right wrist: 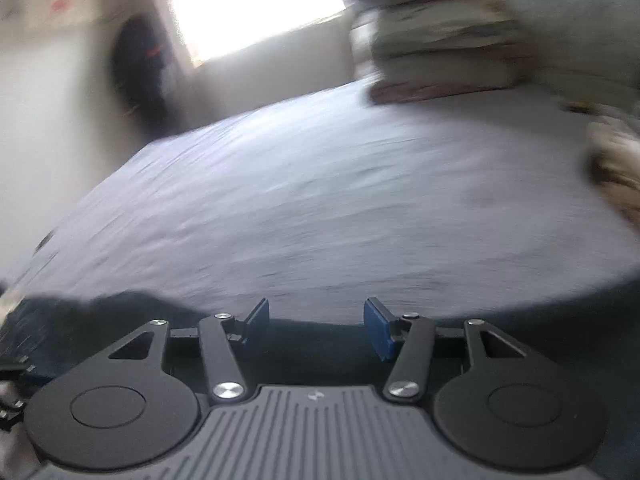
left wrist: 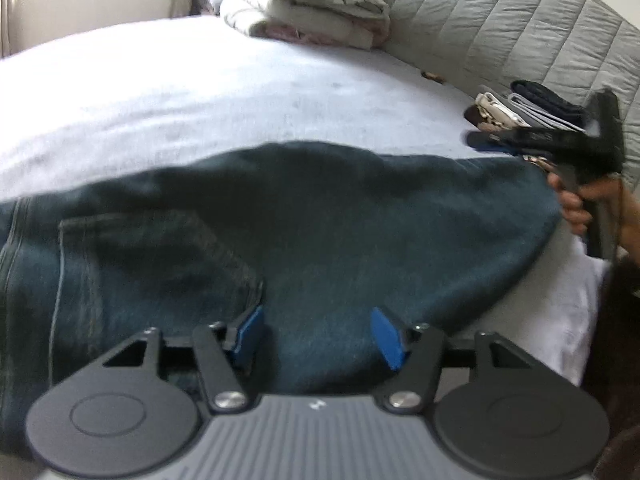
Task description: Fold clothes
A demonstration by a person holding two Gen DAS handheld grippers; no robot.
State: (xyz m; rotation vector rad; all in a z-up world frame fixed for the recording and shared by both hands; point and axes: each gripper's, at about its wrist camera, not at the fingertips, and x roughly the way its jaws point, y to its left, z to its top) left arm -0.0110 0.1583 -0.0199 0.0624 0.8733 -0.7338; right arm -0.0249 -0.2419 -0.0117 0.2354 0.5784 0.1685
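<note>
i counted one pair of dark jeans [left wrist: 304, 216] on one bed [left wrist: 200, 88], two stacks of folded things, bedding [left wrist: 312, 4] and clothes [left wrist: 520, 114], two grippers, left gripper [left wrist: 318, 336] and right gripper [right wrist: 316, 324], and one hand [left wrist: 580, 204]

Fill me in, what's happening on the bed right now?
A person is folding clothes on a bed with a handheld gripper in each hand. Dark jeans lie spread across the sheet. The left gripper hangs over the jeans with its jaws open, nothing between them. The right gripper is also open and empty, near the jeans' edge; its view is motion-blurred. A small pile of folded clothes sits by the quilted headboard, and stacked bedding at the far end.
</note>
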